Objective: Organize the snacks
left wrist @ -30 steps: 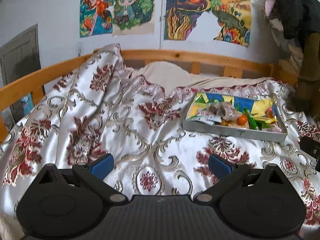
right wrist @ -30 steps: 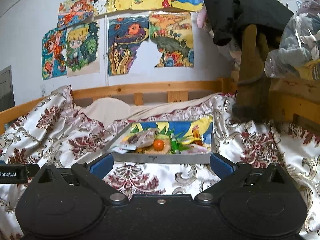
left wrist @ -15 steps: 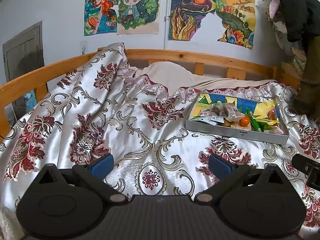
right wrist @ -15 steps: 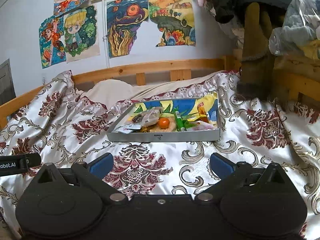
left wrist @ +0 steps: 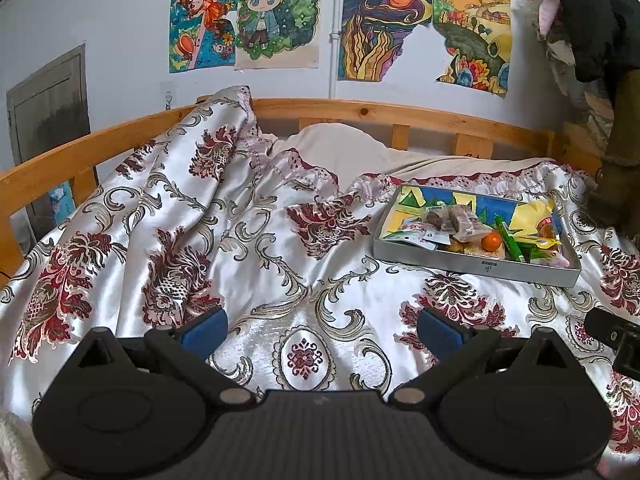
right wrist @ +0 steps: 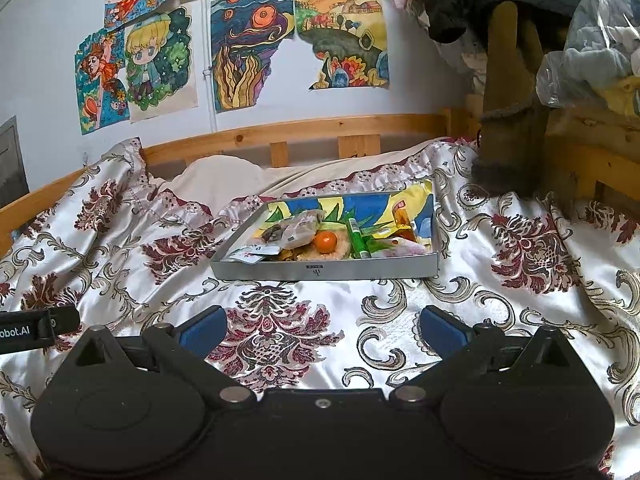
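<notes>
A shallow grey tray (right wrist: 324, 271) with a colourful lining sits on the bed's patterned quilt. It holds several snacks: an orange fruit (right wrist: 325, 241), a green tube (right wrist: 357, 239), clear wrapped packets (right wrist: 298, 230) and a red-yellow packet (right wrist: 403, 222). The tray also shows in the left wrist view (left wrist: 476, 266), far right. My right gripper (right wrist: 322, 326) is open and empty, straight in front of the tray and short of it. My left gripper (left wrist: 320, 326) is open and empty, left of the tray over bare quilt.
A wooden bed rail (left wrist: 360, 110) runs along the back, with a pillow (left wrist: 340, 148) before it. Dark clothes and a brown boot (right wrist: 508, 112) hang at the right. A bunched quilt fold (left wrist: 216, 140) rises at the left. Drawings cover the wall.
Both grippers have tilted down and drawn slightly nearer the bed; the tray sits lower in both views. Both stay open and empty.
</notes>
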The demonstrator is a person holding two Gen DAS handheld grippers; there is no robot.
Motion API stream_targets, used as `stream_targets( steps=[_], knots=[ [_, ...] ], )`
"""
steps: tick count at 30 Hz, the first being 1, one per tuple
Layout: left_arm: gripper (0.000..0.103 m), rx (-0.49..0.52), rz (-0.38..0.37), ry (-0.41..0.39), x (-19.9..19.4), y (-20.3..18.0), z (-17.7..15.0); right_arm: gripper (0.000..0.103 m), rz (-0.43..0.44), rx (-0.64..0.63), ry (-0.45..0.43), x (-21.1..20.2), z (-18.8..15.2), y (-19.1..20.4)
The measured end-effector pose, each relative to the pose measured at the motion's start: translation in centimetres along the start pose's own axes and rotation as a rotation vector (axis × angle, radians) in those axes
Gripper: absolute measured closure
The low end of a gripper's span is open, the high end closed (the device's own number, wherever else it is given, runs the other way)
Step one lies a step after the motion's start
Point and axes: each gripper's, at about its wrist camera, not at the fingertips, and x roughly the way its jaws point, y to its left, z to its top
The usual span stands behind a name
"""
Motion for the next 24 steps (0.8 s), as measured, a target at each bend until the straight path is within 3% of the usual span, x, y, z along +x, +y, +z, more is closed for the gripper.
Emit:
stream_targets(
  steps=[24],
  knots=[
    [0.0,0.001,0.0,0.0,0.0,0.06,-0.02,0.001,-0.001,0.0,0.001,-0.01,0.03,0.06]
  ],
)
